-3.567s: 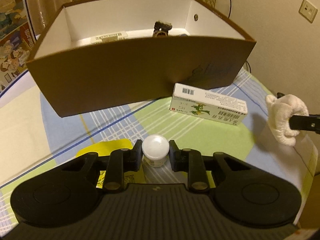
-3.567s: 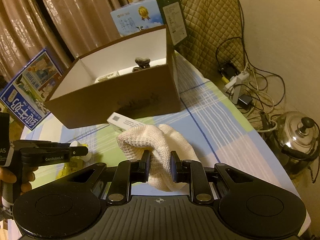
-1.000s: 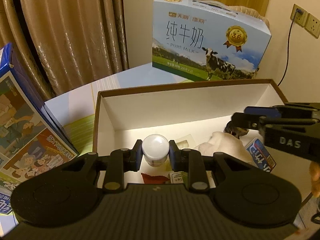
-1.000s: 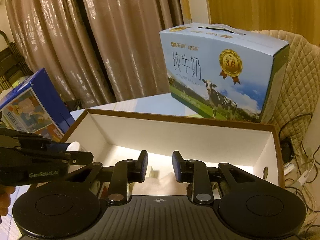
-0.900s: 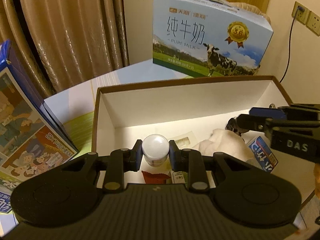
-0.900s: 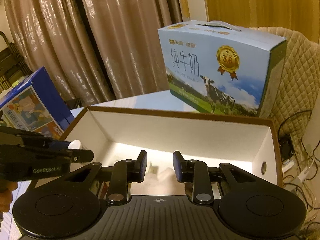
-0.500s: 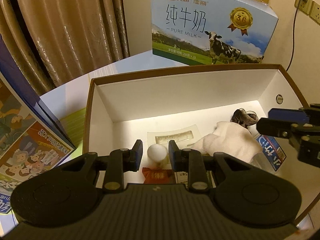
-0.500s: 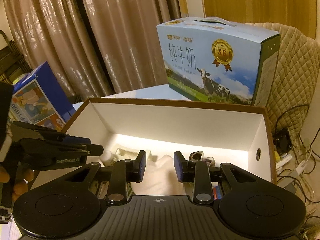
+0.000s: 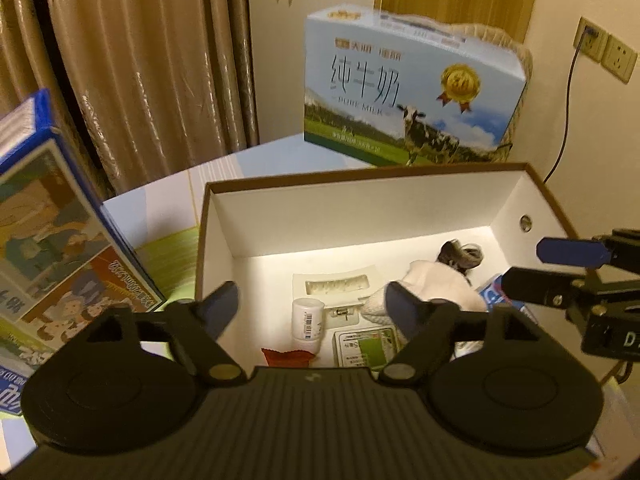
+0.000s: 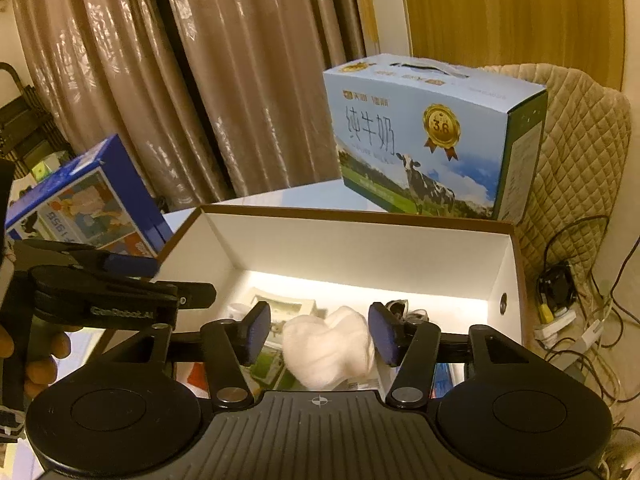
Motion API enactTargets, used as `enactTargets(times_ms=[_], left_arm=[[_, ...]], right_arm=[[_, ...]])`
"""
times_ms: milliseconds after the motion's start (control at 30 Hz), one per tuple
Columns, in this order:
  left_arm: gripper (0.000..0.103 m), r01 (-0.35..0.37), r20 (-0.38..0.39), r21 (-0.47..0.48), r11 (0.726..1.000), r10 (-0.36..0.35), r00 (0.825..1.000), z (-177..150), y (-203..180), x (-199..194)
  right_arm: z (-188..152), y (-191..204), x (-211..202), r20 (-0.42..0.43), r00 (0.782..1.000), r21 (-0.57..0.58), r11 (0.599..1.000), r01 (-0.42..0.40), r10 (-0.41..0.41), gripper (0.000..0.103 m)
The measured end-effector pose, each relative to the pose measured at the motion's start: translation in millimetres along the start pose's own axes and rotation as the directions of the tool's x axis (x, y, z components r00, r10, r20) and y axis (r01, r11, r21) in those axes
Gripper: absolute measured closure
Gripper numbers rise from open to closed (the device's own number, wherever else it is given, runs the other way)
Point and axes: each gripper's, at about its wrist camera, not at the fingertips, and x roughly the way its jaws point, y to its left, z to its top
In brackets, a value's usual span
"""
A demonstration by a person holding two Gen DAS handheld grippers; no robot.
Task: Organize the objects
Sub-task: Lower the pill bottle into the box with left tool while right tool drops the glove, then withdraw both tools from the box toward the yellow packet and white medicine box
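Both grippers hang over the brown cardboard box with white interior (image 9: 400,204), fingers spread and empty. Below and between the left gripper's (image 9: 312,308) fingers lies the small white plastic bottle (image 9: 307,318) (on its side); under the right gripper (image 10: 318,334), the cream knitted cloth (image 10: 330,350). Release step appears complete; next, presumably, withdrawing upward clear of the box walls.

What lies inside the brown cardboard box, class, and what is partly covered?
Inside the box: a white bottle, white cloth, red packet, green-labelled carton, cream tray and a dark object. The cloth covers part of a blue pack; the left claw hides the near floor.
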Motion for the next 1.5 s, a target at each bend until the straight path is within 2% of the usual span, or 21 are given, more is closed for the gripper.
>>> enactTargets(times_ms=[267,400,800,1033,1500], left_arm=[[0.006,0.006,0.042,-0.028,1.0,-0.005,0.999,-11.9,-0.8,-42.4],[0.004,0.009,0.055,-0.044,0.999,-0.007,0.998,-22.1,-1.9,-64.4],[0.004,0.024,0.041,-0.121,0.992,-0.019,0.999,-62.3,-5.4,-115.1],[0.004,0.008,-0.011,-0.148,0.989,-0.01,1.0,-92.5,-12.7,-138.4],[0.004,0.007,-0.049,-0.154,0.988,-0.015,0.999,-138.7,-18.6,-170.0]], right_arm=[[-9.6,7.9,-32.2,0.015,1.0,0.013,1.0,-0.003,0.002,0.037],[-15.0,14.9,-50.7,0.03,1.0,0.016,1.0,-0.009,0.009,0.034],[-43.7,27.8,-106.6,0.07,0.998,0.067,0.998,-0.011,0.006,0.027],[-67.8,33.1,-132.9,0.061,0.998,0.095,0.996,-0.006,0.0,0.026],[-114.1,51.6,-160.8,0.021,1.0,0.123,0.992,-0.005,0.002,0.025]])
